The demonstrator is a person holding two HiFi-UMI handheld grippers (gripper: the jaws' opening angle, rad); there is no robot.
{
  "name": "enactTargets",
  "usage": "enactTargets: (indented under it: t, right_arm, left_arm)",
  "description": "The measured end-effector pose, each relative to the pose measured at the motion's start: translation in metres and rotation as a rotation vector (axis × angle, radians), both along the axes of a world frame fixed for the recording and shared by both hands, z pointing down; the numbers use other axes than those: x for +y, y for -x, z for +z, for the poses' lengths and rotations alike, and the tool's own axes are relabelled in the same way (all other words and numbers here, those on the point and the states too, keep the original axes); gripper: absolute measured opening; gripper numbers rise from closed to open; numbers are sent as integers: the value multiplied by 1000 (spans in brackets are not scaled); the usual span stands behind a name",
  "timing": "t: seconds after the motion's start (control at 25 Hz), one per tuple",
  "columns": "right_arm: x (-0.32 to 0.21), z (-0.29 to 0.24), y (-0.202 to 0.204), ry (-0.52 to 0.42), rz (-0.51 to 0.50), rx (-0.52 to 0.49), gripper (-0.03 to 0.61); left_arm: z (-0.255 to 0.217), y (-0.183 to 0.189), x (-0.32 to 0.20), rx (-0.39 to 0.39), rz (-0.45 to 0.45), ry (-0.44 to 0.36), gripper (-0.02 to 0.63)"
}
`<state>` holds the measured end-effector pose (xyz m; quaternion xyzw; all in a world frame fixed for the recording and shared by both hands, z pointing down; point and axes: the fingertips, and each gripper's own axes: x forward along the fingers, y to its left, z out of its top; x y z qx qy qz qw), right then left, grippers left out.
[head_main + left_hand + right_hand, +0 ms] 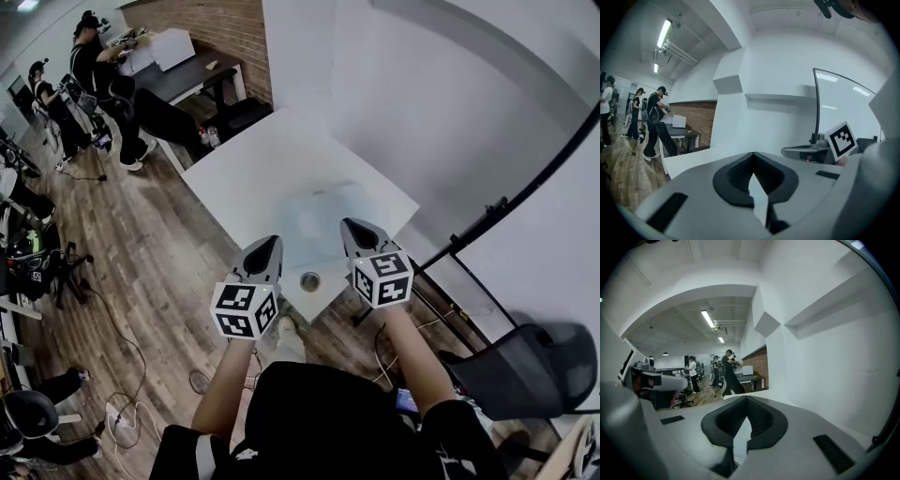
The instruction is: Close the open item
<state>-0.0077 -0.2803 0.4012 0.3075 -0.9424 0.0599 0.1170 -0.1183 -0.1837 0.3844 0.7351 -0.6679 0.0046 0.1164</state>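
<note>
On the white table (253,169) lies a pale, translucent flat item (323,217); it is too faint to tell whether it is open. A small round grey thing (309,280) sits near the table's front corner. My left gripper (273,241) hovers over the near edge, left of the round thing, jaws together with nothing in them. My right gripper (348,225) hangs just right of the translucent item, also shut and empty. In the left gripper view the left gripper (753,157) faces the wall with the right gripper's marker cube (843,139) beside it. The right gripper (746,400) faces the room.
A black mesh chair (525,370) stands at the right, with a black stand pole (497,208) along the white backdrop. Several people (98,66) work by a dark desk (192,75) at the back left. Cables (131,412) lie on the wood floor.
</note>
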Motion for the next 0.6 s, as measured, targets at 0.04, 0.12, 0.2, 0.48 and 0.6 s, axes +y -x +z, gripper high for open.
enactTargets:
  t: [0.04, 0.12, 0.2, 0.48, 0.6]
  right_arm:
    - [6, -5, -2, -6, -6, -7, 38]
    - [19, -16, -5, -23, -20, -19, 38]
    - [29, -26, -6, -46, -33, -23, 38]
    - [57, -40, -19, -78, -59, -45, 38]
    - [70, -44, -25, -89, -67, -57, 38]
  left_arm:
    - [-3, -3, 4, -2, 0, -5, 11]
    - [-8, -9, 13, -6, 2, -14, 11]
    - [-13, -14, 20, -11, 2, -23, 11]
    - [-18, -30, 44, -24, -15, -38, 11]
    - [-21, -36, 56, -24, -23, -48, 11]
